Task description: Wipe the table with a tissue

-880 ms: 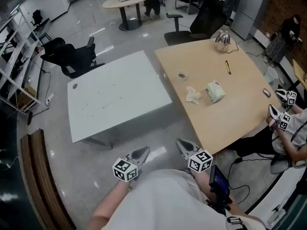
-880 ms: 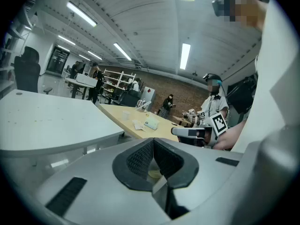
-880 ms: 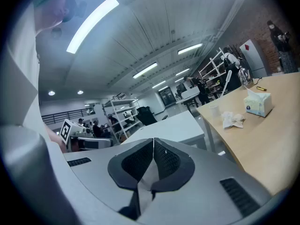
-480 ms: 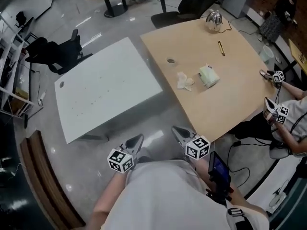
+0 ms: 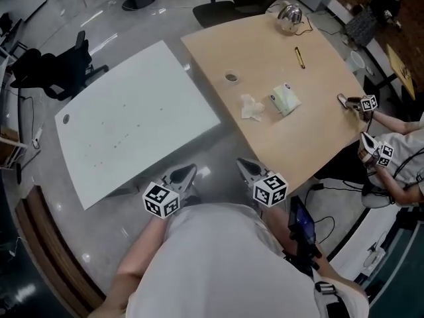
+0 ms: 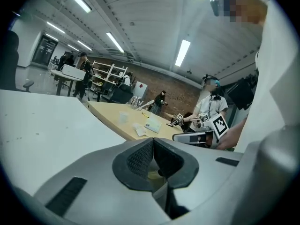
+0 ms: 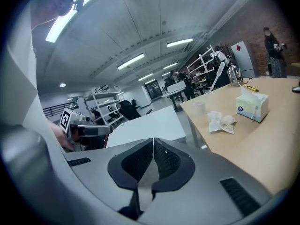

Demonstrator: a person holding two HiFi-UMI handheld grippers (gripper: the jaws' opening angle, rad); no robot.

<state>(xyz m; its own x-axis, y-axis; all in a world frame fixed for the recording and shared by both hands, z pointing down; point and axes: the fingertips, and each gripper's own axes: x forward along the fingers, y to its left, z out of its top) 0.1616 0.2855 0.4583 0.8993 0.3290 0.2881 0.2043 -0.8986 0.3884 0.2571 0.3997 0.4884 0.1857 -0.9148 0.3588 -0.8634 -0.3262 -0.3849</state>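
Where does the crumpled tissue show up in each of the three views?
Head view: crumpled tissue, upper centre, on the tan table.
Left gripper view: crumpled tissue, small, centre, just above the jaws.
Right gripper view: crumpled tissue, right of centre.
Shared landmark: tissue pack beside it.

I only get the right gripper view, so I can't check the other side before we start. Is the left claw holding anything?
Observer: No, the left claw is shut and empty.
Operator: Is my right claw over the wood table?
Observer: No. From the head view the right claw hangs over the floor, just short of the wood table's near edge; the tissue lies farther in.
Operator: Anyone else there?
Observer: A person sits at its right side, holding two grippers.
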